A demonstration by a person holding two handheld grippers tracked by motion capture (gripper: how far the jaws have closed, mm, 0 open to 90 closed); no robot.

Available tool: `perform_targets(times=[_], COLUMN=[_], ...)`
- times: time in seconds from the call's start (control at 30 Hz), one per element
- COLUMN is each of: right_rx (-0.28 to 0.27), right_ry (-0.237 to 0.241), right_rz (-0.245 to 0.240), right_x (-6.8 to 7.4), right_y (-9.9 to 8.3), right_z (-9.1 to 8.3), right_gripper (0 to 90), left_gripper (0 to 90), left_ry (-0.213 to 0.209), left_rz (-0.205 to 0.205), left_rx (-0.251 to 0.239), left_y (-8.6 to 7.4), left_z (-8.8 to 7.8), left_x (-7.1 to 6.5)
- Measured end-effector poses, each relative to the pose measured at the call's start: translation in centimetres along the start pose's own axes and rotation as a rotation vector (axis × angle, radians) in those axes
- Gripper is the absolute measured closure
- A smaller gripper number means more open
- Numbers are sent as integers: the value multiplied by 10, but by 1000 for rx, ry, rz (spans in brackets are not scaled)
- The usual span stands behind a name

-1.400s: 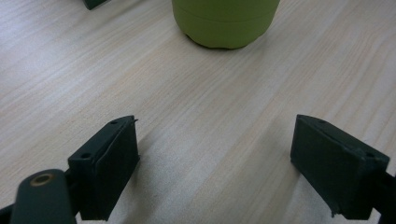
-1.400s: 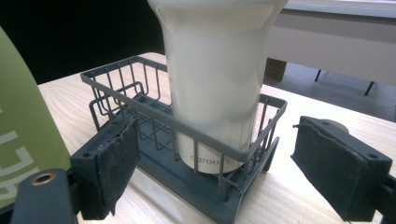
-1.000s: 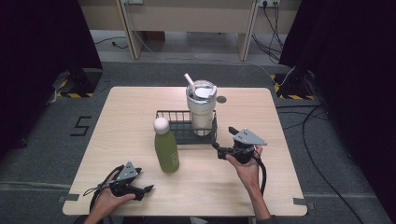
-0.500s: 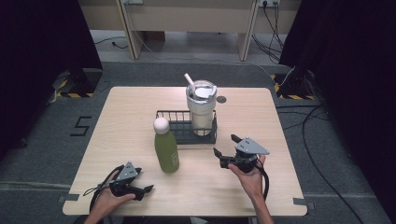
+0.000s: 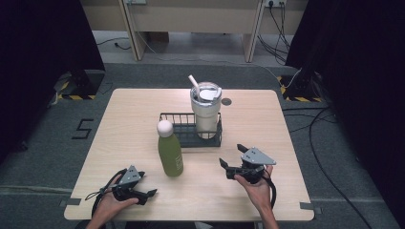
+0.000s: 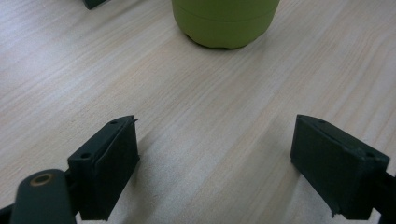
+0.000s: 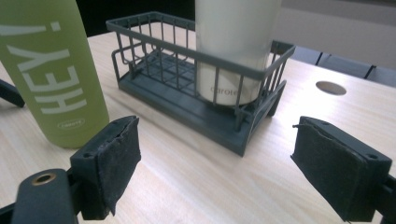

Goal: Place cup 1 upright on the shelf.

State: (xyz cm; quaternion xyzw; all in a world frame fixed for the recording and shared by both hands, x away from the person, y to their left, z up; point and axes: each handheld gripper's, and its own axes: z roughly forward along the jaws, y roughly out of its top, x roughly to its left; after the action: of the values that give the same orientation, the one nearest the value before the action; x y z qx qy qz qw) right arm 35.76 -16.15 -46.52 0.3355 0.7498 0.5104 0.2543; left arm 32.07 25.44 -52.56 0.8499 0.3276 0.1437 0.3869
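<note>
- Tumbler [image 5: 206,112] stands upright inside the basket [image 5: 174,114], at its right end. That part looks done to me.
- Bottle [image 5: 170,152] is upright on the desk [image 5: 124,119], just in front of the basket's left half and not yet in it. I'd call that what's left.
- My right hand-held gripper [image 5: 230,155] hangs released in front of the basket's right corner, jaws wide, gripping nothing.
- My left hand-held gripper [image 5: 149,185] rests well in front of the basket, near the desk edge, jaws spread and empty, facing the bottle's base.

Green bottle [image 6: 225,21] base, gripper [image 6: 215,156] open
</note>
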Motion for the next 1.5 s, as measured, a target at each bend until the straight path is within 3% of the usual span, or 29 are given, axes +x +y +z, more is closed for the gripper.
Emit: perform_targets(times=[0.83, 0.9, 1.03, 1.5], right_rx=[66, 75, 75, 105], right_ry=[9, -7, -5, -16], right_rz=[27, -1, -8, 44], right_x=[7, 9, 12, 11], right_y=[-26, -26, -28, -51], right_z=[-4, -8, -11, -26], right_gripper=[151, 151, 152, 151], left_gripper=[143, 143, 143, 143], left_ry=[0, 0, 0, 0], left_rz=[0, 0, 0, 0], left_rx=[0, 0, 0, 0], left_y=[0, 0, 0, 0], left_z=[0, 0, 0, 0], left_x=[0, 0, 0, 0])
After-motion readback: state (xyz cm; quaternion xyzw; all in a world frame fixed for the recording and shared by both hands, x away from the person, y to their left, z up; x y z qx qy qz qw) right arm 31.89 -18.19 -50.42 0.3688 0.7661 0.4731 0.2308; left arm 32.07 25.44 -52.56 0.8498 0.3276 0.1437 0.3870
